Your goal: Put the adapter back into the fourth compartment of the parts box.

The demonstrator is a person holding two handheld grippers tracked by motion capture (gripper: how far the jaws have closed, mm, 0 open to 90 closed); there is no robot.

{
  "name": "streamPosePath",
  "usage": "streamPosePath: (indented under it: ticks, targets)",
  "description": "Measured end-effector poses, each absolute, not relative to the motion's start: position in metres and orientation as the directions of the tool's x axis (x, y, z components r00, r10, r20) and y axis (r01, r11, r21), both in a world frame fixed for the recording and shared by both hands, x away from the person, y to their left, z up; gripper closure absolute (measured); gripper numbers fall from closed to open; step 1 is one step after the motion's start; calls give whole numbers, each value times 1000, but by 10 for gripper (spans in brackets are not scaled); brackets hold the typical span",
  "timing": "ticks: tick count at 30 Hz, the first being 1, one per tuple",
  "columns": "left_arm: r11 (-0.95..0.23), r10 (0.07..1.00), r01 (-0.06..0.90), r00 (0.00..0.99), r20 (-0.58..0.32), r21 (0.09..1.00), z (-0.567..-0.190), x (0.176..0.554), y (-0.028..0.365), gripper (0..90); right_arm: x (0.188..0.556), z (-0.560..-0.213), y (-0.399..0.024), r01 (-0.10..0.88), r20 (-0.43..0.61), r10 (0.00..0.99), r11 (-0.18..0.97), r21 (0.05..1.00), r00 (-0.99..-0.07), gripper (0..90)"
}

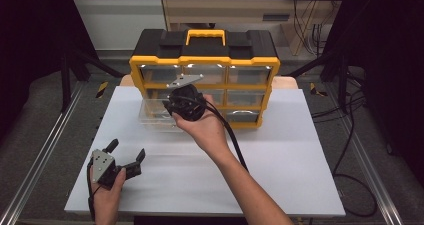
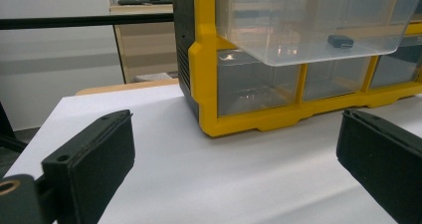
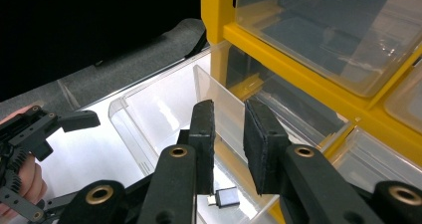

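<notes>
A yellow and black organizer (image 1: 205, 45) with clear drawers stands at the back of the white board. One clear drawer (image 1: 152, 116) from its middle row is pulled far out toward me. My right gripper (image 1: 175, 105) reaches down at it. In the right gripper view its jaws (image 3: 229, 109) stand close together, with a clear wall of the drawer (image 3: 159, 99) between the pads. A small dark adapter (image 3: 226, 199) lies on the drawer floor below them; it also shows through the drawer (image 2: 298, 30) as a dark adapter (image 2: 341, 41). My left gripper (image 1: 127, 150) rests open near the front left, holding nothing.
The white board (image 1: 280, 160) covers the table, with bare room to the right and front. Metal rails run along both sides, and cables (image 1: 350, 150) trail on the right. The other drawers of the organizer (image 2: 209, 84) are pushed in.
</notes>
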State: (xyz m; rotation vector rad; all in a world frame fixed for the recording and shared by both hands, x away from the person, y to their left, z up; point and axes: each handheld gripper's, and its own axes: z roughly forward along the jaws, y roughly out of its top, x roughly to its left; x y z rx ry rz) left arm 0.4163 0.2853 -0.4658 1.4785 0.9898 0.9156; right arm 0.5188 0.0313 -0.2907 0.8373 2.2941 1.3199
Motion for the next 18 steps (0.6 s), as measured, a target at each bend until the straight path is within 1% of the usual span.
streamPosePath:
  ticks: [18]
  targets:
    - [-73,933,102,360,32,992,-466,417,285,15,518,-289,31,311,-12,656,375,873,-755,712]
